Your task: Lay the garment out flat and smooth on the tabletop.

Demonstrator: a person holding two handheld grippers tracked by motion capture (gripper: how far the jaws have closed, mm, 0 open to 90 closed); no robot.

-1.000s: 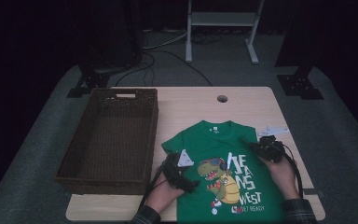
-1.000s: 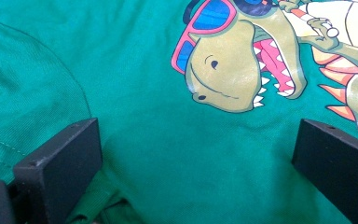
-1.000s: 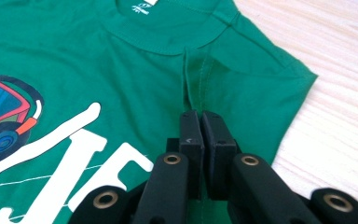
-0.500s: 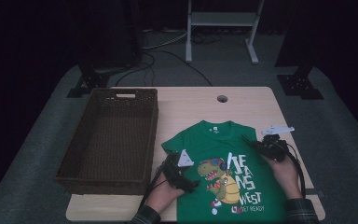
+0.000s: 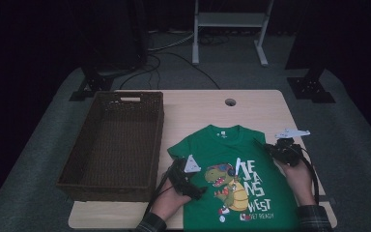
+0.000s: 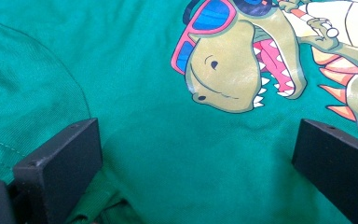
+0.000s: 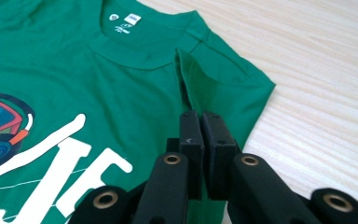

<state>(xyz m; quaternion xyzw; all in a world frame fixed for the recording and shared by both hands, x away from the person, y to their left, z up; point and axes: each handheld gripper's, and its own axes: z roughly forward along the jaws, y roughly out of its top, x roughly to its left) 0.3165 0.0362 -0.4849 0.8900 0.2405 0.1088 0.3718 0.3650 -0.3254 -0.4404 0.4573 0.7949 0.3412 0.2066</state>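
High view: a green child's T-shirt (image 5: 232, 181) lies flat, print up, on the near right part of a pale wooden table (image 5: 251, 113), its hem at the near edge. A dark wicker basket (image 5: 113, 145) stands along the table's left edge, just beside the shirt. The left tool (image 5: 186, 178) rests on the shirt by its left sleeve. The right tool (image 5: 281, 151) sits at the right sleeve, near the table's right edge. A small white object (image 5: 292, 132) lies on the bare wood just beyond it; what it is cannot be told. The room around is dark, with grey carpet, trailing cables and the feet of metal stands beyond the far edge.

Left tool view: the two black jaws stand wide apart, pressed down onto green cloth, with nothing clamped. Between them lies flat fabric below the dinosaur print (image 6: 242, 70).

Right tool view: the jaws are pressed together on a raised ridge of cloth at the right sleeve seam (image 7: 186, 86), near the collar (image 7: 135, 49). Bare wood shows beside the sleeve.

Judged from this, folding is at its start: the sleeve is pinched but not yet turned over. The next move probably calls for lifting that sleeve inward across the chest while the left tool pins the shirt so it does not slide.
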